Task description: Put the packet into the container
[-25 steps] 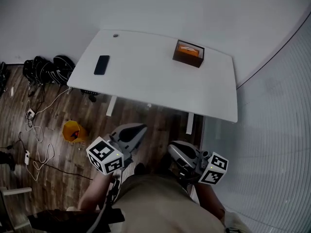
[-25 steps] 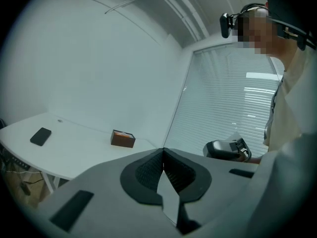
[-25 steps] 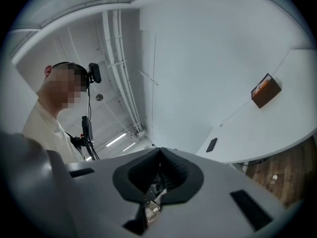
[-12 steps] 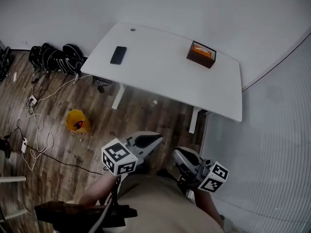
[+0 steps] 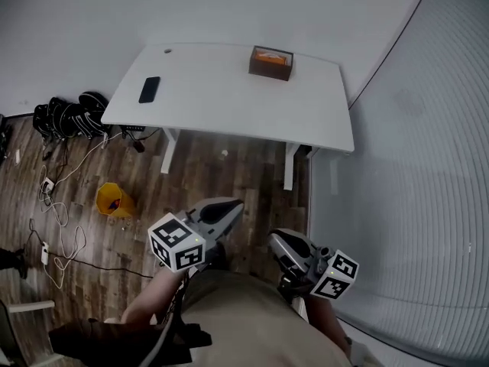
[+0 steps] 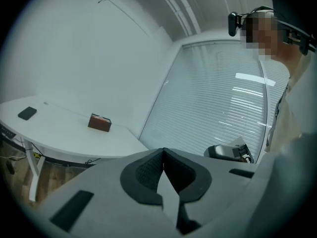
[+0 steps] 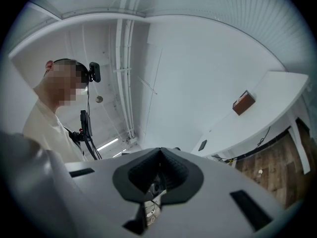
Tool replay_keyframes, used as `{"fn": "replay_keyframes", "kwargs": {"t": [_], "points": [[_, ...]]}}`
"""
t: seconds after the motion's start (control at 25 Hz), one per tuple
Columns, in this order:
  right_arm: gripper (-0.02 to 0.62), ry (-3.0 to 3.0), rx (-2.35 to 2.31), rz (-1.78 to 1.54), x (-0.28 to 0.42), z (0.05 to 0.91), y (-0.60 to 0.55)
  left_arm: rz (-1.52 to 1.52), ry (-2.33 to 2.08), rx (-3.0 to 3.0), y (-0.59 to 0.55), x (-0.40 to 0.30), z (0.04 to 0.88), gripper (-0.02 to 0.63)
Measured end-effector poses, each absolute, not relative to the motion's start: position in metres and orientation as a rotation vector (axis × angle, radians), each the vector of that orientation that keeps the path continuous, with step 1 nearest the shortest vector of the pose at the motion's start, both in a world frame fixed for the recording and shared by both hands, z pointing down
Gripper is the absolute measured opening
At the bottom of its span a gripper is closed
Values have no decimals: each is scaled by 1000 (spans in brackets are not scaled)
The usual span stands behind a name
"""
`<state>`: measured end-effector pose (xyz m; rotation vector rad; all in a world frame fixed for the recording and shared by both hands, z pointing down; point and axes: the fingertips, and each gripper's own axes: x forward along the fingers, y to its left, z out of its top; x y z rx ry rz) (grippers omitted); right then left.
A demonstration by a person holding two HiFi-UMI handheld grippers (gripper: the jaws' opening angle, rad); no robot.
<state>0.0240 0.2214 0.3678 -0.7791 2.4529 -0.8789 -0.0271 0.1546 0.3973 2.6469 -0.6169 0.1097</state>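
Seemingly near done: an orange packet [image 5: 269,55] lies inside the brown container [image 5: 272,67], at the far edge of the white table [image 5: 229,105], toward its right corner. Your left gripper [image 5: 235,206] and right gripper [image 5: 274,239] hang by your body, well apart from the table, jaws clenched on nothing. Next move, likely: step closer and check the packet sits fully inside.

Distant table [image 5: 229,102] in all views
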Motion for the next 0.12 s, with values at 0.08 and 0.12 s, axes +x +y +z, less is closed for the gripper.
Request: {"fn": "replay_keyframes", "kwargs": {"t": [0.08,0.12], "points": [[15,2427,-794,-884,50,371,237,102,-624,2633,166,-4,399,12],[15,2416,-801,-887,63,372,244,96,-629,2626,171,7,399,12]]}}
